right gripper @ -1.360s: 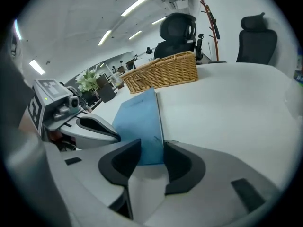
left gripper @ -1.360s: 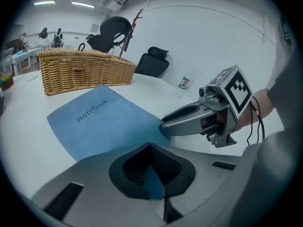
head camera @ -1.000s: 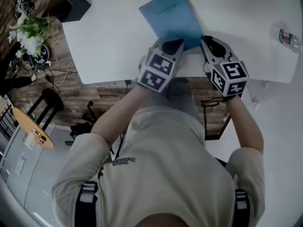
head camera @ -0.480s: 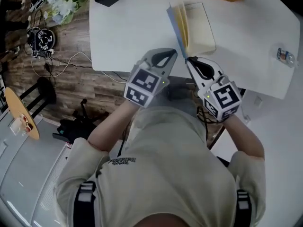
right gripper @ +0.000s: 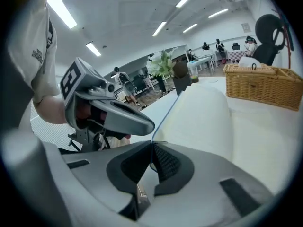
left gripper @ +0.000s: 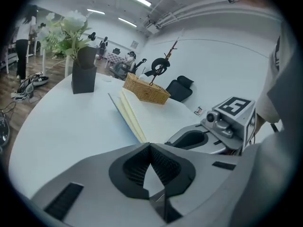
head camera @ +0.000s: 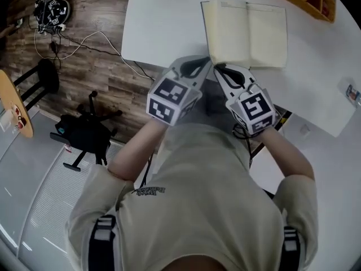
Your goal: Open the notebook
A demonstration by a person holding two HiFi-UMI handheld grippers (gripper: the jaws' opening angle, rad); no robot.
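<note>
The notebook [head camera: 245, 33] lies open flat on the desk [head camera: 163, 27], so we judge the opening done; next we need only release and withdraw. Our right hand-held gripper [right gripper: 152, 143], its jaws having just been closing, pinches the cover's corner. The left hand-held gripper [left gripper: 150, 144] is closed and empty. The wicker basket [right gripper: 265, 86] hides its contents; the vase [left gripper: 84, 77] holds flowers [left gripper: 66, 27].

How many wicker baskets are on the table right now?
1: the wicker basket sits far back on the table, beyond the open notebook. More could lie outside the views.
</note>
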